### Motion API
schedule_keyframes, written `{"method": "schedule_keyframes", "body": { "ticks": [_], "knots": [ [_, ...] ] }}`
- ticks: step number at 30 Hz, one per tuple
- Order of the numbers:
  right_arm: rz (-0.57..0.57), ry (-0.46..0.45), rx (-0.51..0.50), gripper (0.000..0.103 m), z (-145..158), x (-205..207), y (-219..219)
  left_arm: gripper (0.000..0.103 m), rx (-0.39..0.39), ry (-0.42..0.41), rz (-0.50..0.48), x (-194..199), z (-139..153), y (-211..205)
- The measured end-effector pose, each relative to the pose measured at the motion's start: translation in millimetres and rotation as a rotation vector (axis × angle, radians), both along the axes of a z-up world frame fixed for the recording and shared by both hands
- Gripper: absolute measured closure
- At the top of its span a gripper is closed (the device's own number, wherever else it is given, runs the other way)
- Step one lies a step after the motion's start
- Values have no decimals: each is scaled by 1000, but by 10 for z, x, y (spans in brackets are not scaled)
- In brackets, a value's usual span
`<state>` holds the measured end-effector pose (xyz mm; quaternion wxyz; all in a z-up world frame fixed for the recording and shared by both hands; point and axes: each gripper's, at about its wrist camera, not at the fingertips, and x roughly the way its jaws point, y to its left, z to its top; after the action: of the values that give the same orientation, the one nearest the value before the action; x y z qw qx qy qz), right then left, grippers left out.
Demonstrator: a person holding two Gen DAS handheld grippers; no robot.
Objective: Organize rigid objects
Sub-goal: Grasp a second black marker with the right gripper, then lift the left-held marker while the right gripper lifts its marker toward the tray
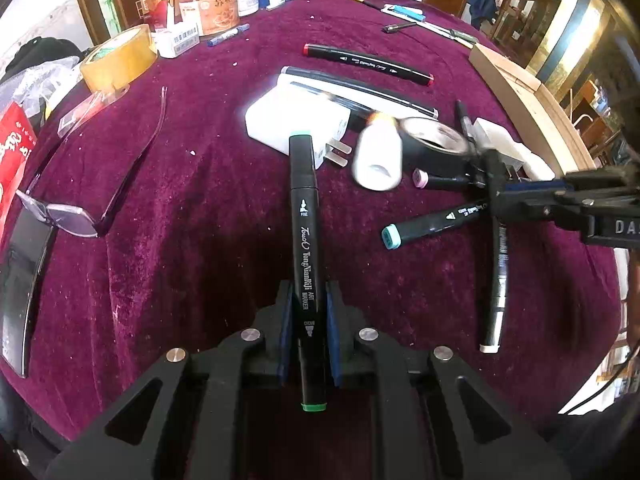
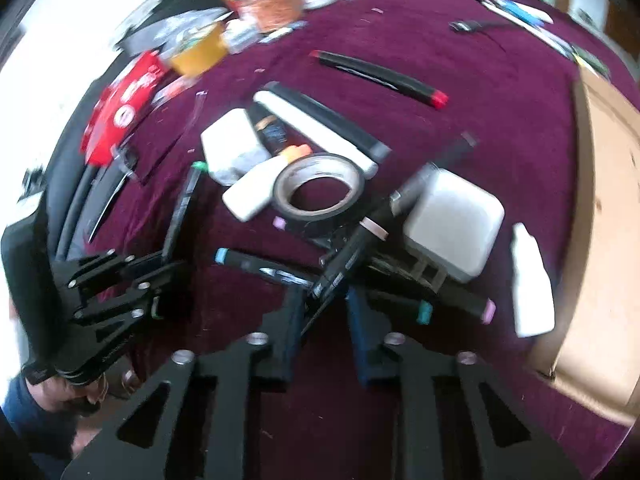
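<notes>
My left gripper (image 1: 307, 312) is shut on a black art marker with green caps (image 1: 303, 236), which points away from me over the purple cloth. In the right wrist view, the same left gripper (image 2: 168, 260) holds that green-capped marker (image 2: 182, 208) at the left. My right gripper (image 2: 324, 304) is shut on a black pen (image 2: 360, 240) that slants up to the right over the pile. From the left wrist view, the right gripper (image 1: 494, 196) grips this pen (image 1: 498, 272) near its top, white end hanging down. A teal-capped marker (image 1: 432, 224) lies beneath.
A black tape roll (image 2: 320, 192), a white bottle (image 1: 378, 156), a white charger (image 1: 288, 120) and a red-capped marker (image 1: 368, 64) lie on the cloth. Glasses (image 1: 80, 200) sit at the left, a wooden box (image 1: 532, 100) at the right. Tins and yellow tape (image 1: 118, 60) stand at the back.
</notes>
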<state>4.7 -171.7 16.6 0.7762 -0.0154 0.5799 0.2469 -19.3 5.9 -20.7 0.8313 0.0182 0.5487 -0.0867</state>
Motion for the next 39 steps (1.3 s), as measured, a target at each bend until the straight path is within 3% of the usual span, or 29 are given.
{"method": "schedule_keyframes", "body": {
  "ticks": [2, 8, 12, 15, 21, 25, 30, 33, 39],
  "knots": [
    [0, -28, -17, 92, 48, -55, -10, 90, 1, -5, -2, -4, -3, -1],
    [-76, 108, 67, 90, -91, -142, -120, 90, -4, -27, -6, 46, -4, -7],
    [-128, 150, 80, 90, -137, -118, -164, 89, -4, -26, -11, 113, -4, -16],
    [-177, 182, 100, 79, -197, -80, -220, 89, 1, -38, -17, 135, -6, -18],
    [-158, 202, 91, 79, -346, -82, -89, 91, -14, -60, 6, 91, -5, 7],
    [-102, 148, 63, 88, -232, -174, -7, 91, -62, -68, 36, 30, 21, 109],
    [-13, 73, 95, 88, -23, -289, 118, 91, -69, -99, 75, -52, 128, 195],
    [9, 73, 124, 88, 30, -306, 146, 91, -42, -121, 98, -90, 199, 198],
    [122, -106, 125, 88, 538, -330, 444, 91, -14, -200, 165, -177, 515, 248]
  ]
}}
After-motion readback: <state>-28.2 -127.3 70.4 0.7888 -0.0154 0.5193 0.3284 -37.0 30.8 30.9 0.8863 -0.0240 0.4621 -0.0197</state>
